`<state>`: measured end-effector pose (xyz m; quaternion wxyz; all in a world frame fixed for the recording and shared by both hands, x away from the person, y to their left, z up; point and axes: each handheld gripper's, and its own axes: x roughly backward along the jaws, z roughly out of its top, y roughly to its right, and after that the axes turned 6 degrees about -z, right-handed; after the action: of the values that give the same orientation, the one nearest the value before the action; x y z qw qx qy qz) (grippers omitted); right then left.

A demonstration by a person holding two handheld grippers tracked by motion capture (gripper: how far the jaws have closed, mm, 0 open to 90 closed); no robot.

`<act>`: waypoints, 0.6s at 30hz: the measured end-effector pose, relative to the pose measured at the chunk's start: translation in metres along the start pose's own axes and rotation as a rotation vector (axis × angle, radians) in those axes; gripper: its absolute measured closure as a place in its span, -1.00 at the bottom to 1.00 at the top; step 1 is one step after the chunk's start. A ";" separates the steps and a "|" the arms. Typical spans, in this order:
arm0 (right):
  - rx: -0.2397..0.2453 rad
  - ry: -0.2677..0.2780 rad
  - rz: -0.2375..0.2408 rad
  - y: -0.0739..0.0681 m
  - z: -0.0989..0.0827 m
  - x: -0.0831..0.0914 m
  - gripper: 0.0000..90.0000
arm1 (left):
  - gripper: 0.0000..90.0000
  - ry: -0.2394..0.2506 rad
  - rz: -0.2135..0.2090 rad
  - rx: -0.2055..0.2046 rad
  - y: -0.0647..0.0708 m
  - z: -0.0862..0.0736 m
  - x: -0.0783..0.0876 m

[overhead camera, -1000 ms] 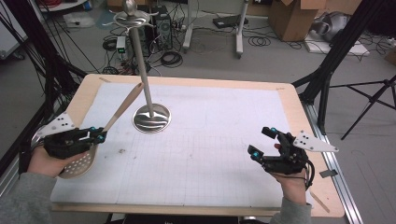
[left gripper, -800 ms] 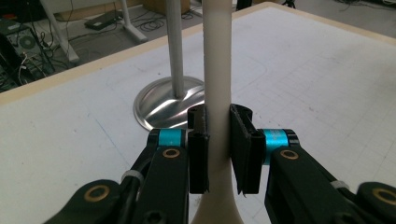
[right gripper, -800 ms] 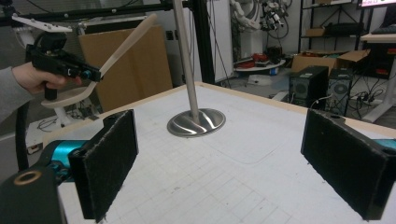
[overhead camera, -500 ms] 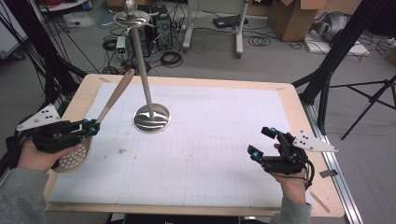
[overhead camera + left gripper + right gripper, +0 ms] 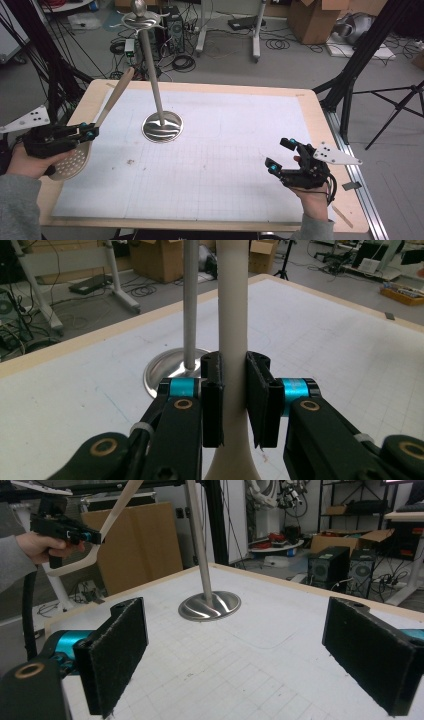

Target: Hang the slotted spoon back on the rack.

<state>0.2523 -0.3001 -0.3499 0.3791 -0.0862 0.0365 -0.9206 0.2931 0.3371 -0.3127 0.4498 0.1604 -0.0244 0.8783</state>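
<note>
A perforated skimmer spoon (image 5: 114, 99) with a pale handle is raised over the table's left edge, its round bowl (image 5: 72, 160) lowest and its handle slanting up toward the stand. My left gripper (image 5: 90, 132) is shut on that handle (image 5: 232, 315), with the pads pressing both sides. A metal stand (image 5: 161, 126) with a round base and a thin pole rises at the back left of the mat. At the front right, my right gripper (image 5: 277, 152) is held open with nothing between its jaws (image 5: 245, 650). The right gripper view looks toward the stand's base (image 5: 210, 605) and the held spoon (image 5: 117, 507).
The wooden-rimmed table (image 5: 310, 105) carries a white gridded mat. Black tripod legs, cables and computer cases stand on the floor beyond the far edge, and cardboard boxes lie at the back right. A small dark tag (image 5: 351, 185) lies by the right edge.
My left gripper has carried the spoon left and up, off the mat's edge, and the handle now points more steeply upward. The right gripper has stayed put.
</note>
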 end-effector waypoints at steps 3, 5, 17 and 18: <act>0.008 0.013 -0.009 -0.001 0.000 0.002 -0.78 | 0.73 -0.005 0.015 0.005 -0.003 0.001 0.002; 0.013 0.017 -0.021 -0.001 0.000 0.004 -0.78 | 0.73 -0.004 0.018 0.008 -0.005 0.003 0.004; 0.020 0.003 -0.036 0.000 -0.002 0.007 -0.78 | 0.73 0.014 0.045 0.001 -0.015 0.020 0.008; 0.016 0.002 -0.036 0.000 -0.002 0.008 -0.78 | 0.73 0.015 0.045 0.000 -0.015 0.022 0.009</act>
<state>0.2467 -0.3054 -0.3509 0.3631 -0.0830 0.0279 -0.9276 0.3059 0.3489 -0.2909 0.4301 0.1531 -0.0245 0.8894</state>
